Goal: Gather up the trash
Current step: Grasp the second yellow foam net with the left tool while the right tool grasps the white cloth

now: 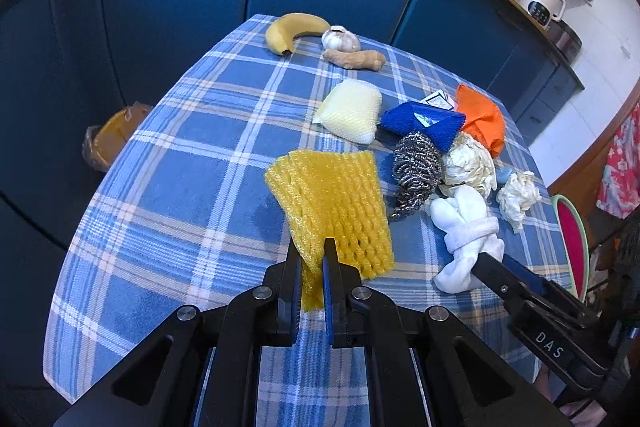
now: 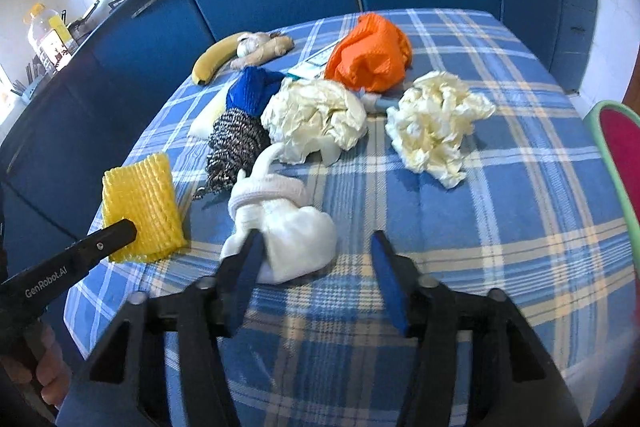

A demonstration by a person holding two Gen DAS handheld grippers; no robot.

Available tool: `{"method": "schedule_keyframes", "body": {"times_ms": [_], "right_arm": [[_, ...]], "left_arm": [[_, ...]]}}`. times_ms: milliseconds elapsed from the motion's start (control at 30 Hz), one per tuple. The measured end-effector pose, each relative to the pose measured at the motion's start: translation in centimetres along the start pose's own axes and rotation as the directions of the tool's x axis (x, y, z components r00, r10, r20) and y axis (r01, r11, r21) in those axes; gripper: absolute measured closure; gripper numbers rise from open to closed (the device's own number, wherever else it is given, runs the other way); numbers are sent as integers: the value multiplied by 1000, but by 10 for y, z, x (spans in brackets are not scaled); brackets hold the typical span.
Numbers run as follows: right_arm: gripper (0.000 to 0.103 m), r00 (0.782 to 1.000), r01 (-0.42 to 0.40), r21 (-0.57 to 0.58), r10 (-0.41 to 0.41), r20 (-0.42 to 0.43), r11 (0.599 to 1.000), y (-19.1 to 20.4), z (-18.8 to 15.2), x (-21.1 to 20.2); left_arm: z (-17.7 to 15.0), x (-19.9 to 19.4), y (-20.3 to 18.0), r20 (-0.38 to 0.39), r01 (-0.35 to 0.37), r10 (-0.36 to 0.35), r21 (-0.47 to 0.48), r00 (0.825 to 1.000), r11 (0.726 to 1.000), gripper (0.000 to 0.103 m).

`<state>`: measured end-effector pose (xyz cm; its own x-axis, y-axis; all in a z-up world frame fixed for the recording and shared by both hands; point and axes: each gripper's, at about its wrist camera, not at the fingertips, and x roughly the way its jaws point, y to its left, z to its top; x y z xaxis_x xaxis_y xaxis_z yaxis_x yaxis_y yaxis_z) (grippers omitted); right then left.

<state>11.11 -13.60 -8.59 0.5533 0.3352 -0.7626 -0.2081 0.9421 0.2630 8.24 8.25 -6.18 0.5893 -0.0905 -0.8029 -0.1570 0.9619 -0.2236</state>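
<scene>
My left gripper (image 1: 312, 251) is shut on the near edge of a yellow foam net (image 1: 332, 199), which lies on the checked tablecloth (image 1: 180, 187). The net (image 2: 140, 203) also shows at the left of the right wrist view, with a left finger (image 2: 116, 235) over its near corner. My right gripper (image 2: 316, 247) stands open around a knotted white sock bundle (image 2: 288, 227). Its left finger lies against the bundle; the right finger stands apart from it. Two crumpled paper wads (image 2: 316, 115) (image 2: 436, 123) lie behind the bundle.
A steel scourer (image 1: 416, 171), blue cloth (image 1: 424, 123), orange cloth (image 1: 480, 119), pale foam net (image 1: 352, 111), banana (image 1: 296, 31), garlic (image 1: 340, 39) and ginger (image 1: 356, 59) share the table. A lined bin (image 1: 112, 139) stands on the floor at left, a red chair (image 2: 624, 155) at right.
</scene>
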Motion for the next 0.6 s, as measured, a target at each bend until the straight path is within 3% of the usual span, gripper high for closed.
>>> {"method": "schedule_keyframes", "body": {"times_ms": [200, 400, 600], "right_arm": [[85, 1000, -17, -32, 17, -3, 999, 7, 0, 0], [88, 999, -29, -35, 31, 31, 999, 7, -2, -15], [88, 992, -40, -47, 45, 121, 998, -1, -2, -51]], "left_arm": [[1, -1, 0, 4, 10, -10, -1, 1000, 1000, 95], [6, -13, -10, 36, 32, -33, 26, 999, 999, 95], [14, -22, -29, 60, 48, -53, 70, 997, 996, 95]]}}
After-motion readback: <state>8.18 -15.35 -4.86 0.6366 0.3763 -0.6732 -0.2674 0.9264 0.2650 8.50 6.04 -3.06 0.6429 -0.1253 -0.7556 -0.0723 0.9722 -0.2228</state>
